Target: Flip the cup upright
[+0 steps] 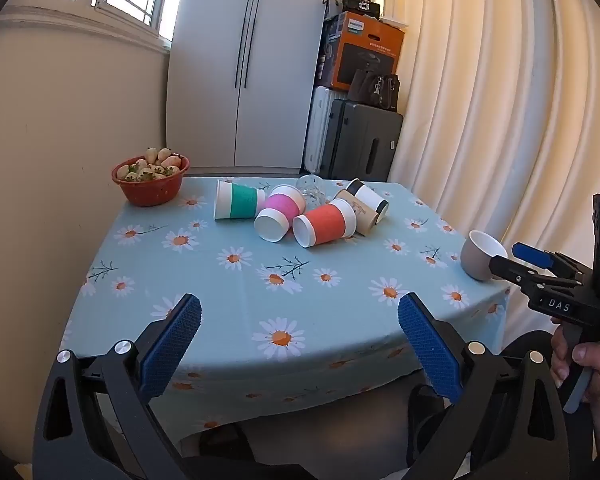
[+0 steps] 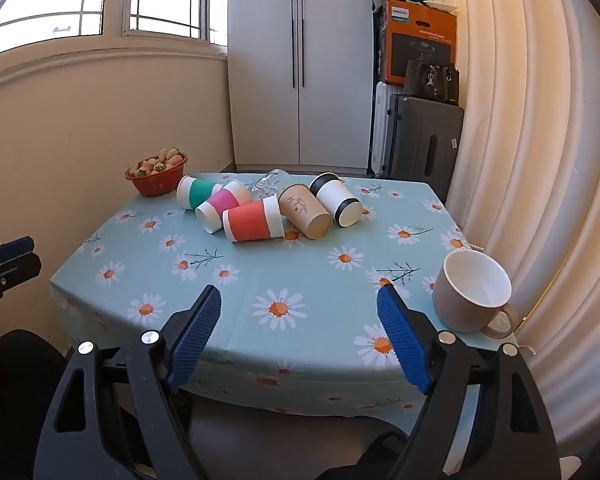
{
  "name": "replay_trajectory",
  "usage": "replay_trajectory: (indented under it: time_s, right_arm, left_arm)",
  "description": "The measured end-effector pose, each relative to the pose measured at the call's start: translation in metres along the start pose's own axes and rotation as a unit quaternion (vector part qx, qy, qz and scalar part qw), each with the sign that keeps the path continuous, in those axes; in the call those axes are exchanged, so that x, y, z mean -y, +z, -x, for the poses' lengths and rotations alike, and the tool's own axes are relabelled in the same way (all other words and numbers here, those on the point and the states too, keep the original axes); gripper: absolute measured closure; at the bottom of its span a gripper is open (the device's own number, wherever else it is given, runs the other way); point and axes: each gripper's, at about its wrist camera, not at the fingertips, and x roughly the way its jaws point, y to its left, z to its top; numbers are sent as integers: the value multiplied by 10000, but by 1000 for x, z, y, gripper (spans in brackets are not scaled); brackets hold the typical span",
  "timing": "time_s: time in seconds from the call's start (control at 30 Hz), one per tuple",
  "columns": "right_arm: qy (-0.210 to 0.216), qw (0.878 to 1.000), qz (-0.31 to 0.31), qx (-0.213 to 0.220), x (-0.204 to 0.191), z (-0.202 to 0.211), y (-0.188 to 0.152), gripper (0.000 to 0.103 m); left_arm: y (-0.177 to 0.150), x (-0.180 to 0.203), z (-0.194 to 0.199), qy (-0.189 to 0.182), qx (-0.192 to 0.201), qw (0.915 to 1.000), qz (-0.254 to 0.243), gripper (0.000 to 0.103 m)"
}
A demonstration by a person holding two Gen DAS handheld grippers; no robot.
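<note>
Table (image 2: 260, 360): covered in a light blue daisy-print cloth, set against a beige wall, cream curtain along its 3 o'clock side.

Grey mug (image 2: 474, 290): white inside, handle toward the near right corner; stands upright, mouth up, at the table's 4 o'clock corner, well apart from the other cups. Also seen in the left wrist view (image 1: 483, 255).

Cup cluster, toward 12 o'clock on the table, all lying on their sides and touching or just beside one another:
- green-sleeved cup (image 2: 198, 192), at the 9 o'clock end
- pink-sleeved cup (image 2: 223, 205)
- orange-sleeved cup (image 2: 254, 220), nearest the front
- brown paper cup (image 2: 306, 210)
- black-and-white cup (image 2: 338, 199), at the 3 o'clock end
- clear glass (image 2: 268, 182), behind the pink one, partly hidden; orientation hard to tell.

Red bowl (image 2: 158, 180): holds pale fruit, at the table's 10 o'clock corner.

Left claw (image 1: 300, 344): blue pads spread wide apart, holding nothing, at the near table edge around 6 o'clock.

Right claw (image 2: 300, 338): pads likewise spread wide, holding nothing, at the near edge; the grey mug sits just beyond its 2 o'clock side. In the left wrist view it appears beside the mug, held by a hand (image 1: 592, 364).
</note>
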Motion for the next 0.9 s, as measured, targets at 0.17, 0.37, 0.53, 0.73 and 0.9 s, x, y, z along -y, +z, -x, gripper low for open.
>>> replay_trajectory:
  time_s: [0.17, 0.37, 0.53, 0.73, 0.9]
  right_arm:
    - [-81, 9999, 149, 0, -3, 0, 0, 22]
    - [-36, 9999, 97, -21, -4, 0, 0, 21]
    - [-46, 9999, 93, -33, -8, 3, 1, 21]
    - [-56, 9999, 96, -85, -3, -3, -2, 21]
    - [-65, 9999, 104, -89, -3, -2, -3, 20]
  left_arm:
    - [-2, 1, 2, 11, -1, 10000, -17, 7]
    - [0, 0, -1, 9, -19, 10000, 14, 7]
    - [0, -2, -2, 13, -17, 10000, 24, 7]
    - [-1, -1, 0, 6, -3, 10000, 36, 7]
    - [-1, -1, 0, 8, -5, 10000, 47, 7]
